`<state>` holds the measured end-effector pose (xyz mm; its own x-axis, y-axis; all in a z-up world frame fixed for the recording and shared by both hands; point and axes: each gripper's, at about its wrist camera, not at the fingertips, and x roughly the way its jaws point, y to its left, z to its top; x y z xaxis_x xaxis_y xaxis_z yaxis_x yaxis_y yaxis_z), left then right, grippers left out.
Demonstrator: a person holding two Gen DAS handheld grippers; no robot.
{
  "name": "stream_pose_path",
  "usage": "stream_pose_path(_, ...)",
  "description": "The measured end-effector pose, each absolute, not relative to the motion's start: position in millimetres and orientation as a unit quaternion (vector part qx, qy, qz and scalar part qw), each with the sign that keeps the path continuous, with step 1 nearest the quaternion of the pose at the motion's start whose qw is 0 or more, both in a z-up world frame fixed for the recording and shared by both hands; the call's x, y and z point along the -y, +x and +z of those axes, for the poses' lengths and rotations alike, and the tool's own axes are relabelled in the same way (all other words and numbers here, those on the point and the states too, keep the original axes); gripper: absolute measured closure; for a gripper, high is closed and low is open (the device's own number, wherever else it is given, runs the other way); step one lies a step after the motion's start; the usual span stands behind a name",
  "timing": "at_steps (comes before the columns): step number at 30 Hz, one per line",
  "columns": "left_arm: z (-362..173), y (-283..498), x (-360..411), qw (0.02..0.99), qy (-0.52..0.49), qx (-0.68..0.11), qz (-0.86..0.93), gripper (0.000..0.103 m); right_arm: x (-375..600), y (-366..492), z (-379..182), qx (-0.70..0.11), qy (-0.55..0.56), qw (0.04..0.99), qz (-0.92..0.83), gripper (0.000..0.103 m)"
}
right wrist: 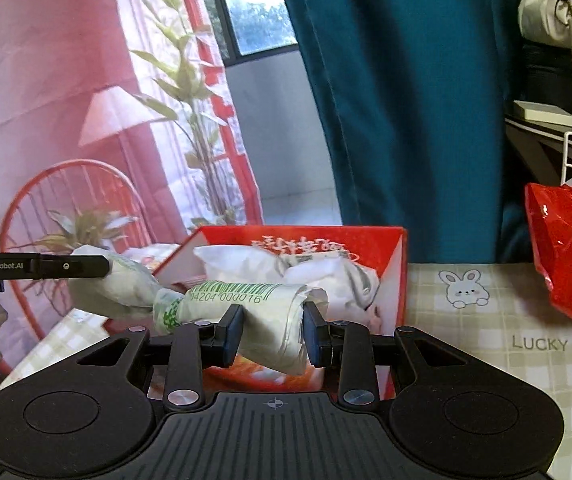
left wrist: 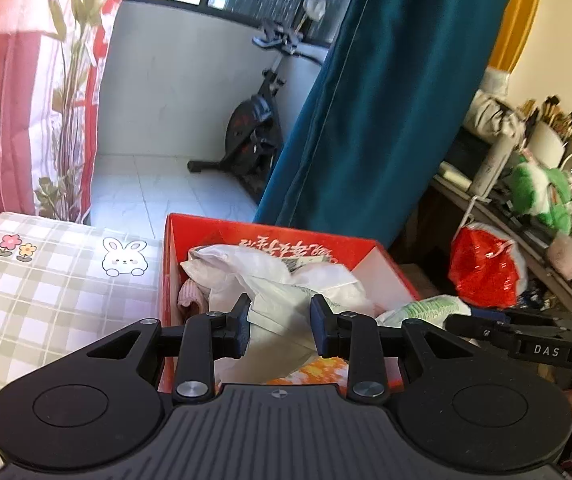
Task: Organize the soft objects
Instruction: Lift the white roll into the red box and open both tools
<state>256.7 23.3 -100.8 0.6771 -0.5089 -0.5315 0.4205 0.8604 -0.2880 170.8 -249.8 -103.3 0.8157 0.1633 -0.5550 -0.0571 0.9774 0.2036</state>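
Observation:
A white plastic bag with green print and a barcode (right wrist: 245, 300) is twisted into a rope and hangs stretched between both grippers, above the open red cardboard box (right wrist: 400, 264). My right gripper (right wrist: 273, 332) is shut on the bag's right end. My left gripper (right wrist: 105, 266) comes in from the left and pinches the other end. In the left wrist view my left gripper (left wrist: 279, 328) is shut on white plastic of the bag (left wrist: 273, 312). There the right gripper (left wrist: 452, 322) reaches in from the right, on the green-printed end (left wrist: 426, 308). The box (left wrist: 382, 256) holds crumpled white bags (left wrist: 245, 260).
The box stands on a checked bed sheet with rabbit prints (left wrist: 45, 288). A teal curtain (left wrist: 366, 120) hangs behind it. A red plastic bag (left wrist: 482, 272) hangs from a cluttered shelf (left wrist: 526, 168) at the right. An exercise bike (left wrist: 253, 128) stands on the balcony.

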Motion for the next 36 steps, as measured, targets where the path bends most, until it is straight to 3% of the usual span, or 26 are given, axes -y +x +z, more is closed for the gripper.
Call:
stream_pose_path(15,-157.1,323.2,21.2,0.882,0.017,-0.413,-0.226,0.07,250.4,263.3,-167.1,-0.43,0.013,0.901,0.045,0.073)
stream_pose_path(31,-164.6,341.1,36.2,0.876,0.062,-0.425,-0.219,0.069,228.2,306.2,-190.8,-0.498,-0.098,0.861,0.024,0.073)
stream_pose_path(34,-159.5,339.8,32.5,0.878,0.038,-0.417,-0.233,0.055,226.3,304.7,-191.4,-0.492,-0.1,0.865,0.018,0.071)
stream_pose_path(36,-155.0,336.9,29.4,0.879,0.025,-0.409,-0.243,0.037,225.3,299.7,-188.8,-0.478,-0.102,0.872,0.014,0.066)
